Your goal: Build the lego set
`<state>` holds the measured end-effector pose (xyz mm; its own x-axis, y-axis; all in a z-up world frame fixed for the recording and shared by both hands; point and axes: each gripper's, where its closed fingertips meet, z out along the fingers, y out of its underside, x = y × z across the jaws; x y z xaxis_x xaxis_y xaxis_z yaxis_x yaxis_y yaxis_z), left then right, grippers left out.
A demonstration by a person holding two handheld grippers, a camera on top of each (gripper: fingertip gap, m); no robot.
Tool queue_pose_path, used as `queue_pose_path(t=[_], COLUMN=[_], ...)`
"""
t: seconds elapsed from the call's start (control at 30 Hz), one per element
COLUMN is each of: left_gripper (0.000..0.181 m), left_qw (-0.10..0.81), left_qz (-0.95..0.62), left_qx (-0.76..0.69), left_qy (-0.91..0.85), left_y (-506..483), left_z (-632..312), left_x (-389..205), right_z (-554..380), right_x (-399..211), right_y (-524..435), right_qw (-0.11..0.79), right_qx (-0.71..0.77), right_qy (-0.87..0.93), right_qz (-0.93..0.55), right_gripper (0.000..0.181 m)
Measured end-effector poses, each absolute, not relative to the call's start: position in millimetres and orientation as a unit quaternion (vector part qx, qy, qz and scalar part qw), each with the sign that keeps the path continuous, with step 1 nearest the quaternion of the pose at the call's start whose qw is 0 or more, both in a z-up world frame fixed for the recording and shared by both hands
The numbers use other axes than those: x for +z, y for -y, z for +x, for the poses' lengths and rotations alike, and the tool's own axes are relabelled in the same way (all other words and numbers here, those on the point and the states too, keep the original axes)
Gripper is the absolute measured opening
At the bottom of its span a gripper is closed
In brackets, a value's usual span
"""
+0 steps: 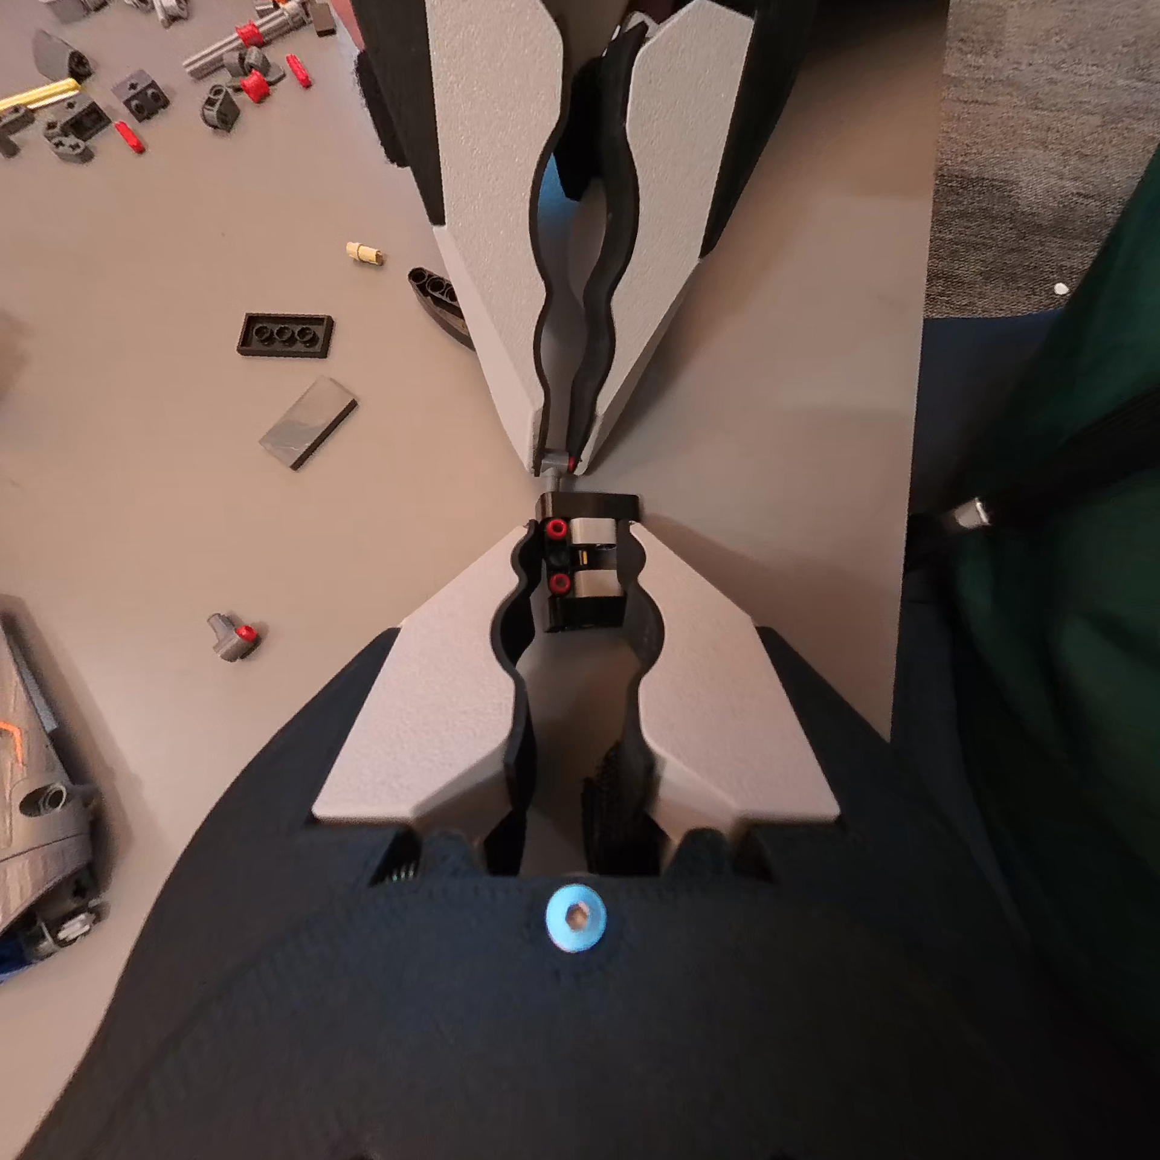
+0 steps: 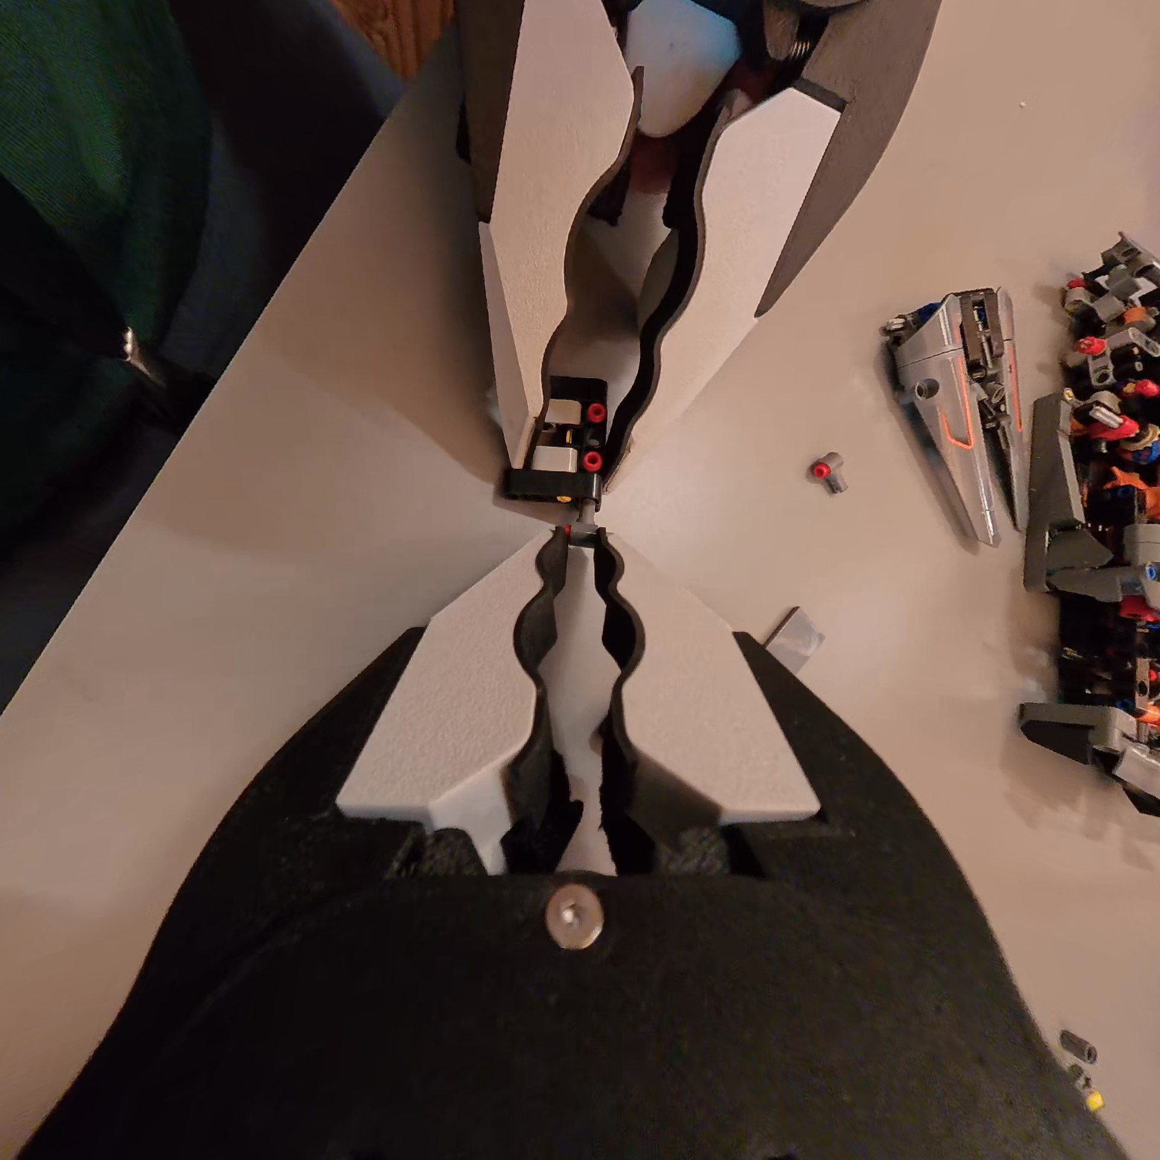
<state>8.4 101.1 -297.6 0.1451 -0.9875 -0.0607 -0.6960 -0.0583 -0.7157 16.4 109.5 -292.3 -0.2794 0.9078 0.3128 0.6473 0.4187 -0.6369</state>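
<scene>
Pale table (image 1: pixel 157 502) under warm light, edge close by, grey carpet and dark green cloth beyond. Loose parts scattered past the left fingers' far side: black plate (image 1: pixel 284 336), grey tile (image 1: pixel 309 422), tan pin (image 1: pixel 366 253), grey connector with red pin (image 1: pixel 233 635). Half-built grey model (image 2: pixel 966 408) and a pile of parts well off to the right fingers' outer side.

Left gripper (image 1: pixel 580 540) closed partway on a small black and white block (image 1: pixel 584 574), clamped between the tips, its black beam just proud of them. Right gripper (image 2: pixel 580 533) nearly closed, pinching a tiny grey pin (image 2: pixel 587 530) at the very tips. Tips of both grippers almost meeting, pin stub touching or just entering the beam end; cannot tell which.

Block: light, rigid plastic, smooth and likely slippery, so best held across flat sides, as now. Pin: tiny, stiff, apt to twist or pop out if pushed off-axis; straight, gentle push probably needed. Table hard and smooth, dropped parts likely to bounce or roll toward the near edge
</scene>
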Motion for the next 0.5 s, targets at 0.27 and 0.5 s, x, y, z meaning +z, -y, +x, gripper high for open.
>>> queue_pose_path(t=[0.27, 0.5], left_gripper=[0.022, 0.022], left_qw=[0.311, 0.310], left_qz=[-0.687, -0.688], left_qx=[-0.236, -0.237], left_qy=[-0.613, -0.612], left_y=[-101.0, -101.7], left_z=[9.0, 9.3], left_x=[-297.6, -297.6], right_z=[18.0, 16.9], right_x=[-291.1, -290.3], right_y=[-108.9, -109.9], right_qw=[0.327, 0.331], right_qx=[0.203, 0.201], right_qy=[0.775, 0.772], right_qz=[-0.502, -0.504], right_gripper=[0.006, 0.007])
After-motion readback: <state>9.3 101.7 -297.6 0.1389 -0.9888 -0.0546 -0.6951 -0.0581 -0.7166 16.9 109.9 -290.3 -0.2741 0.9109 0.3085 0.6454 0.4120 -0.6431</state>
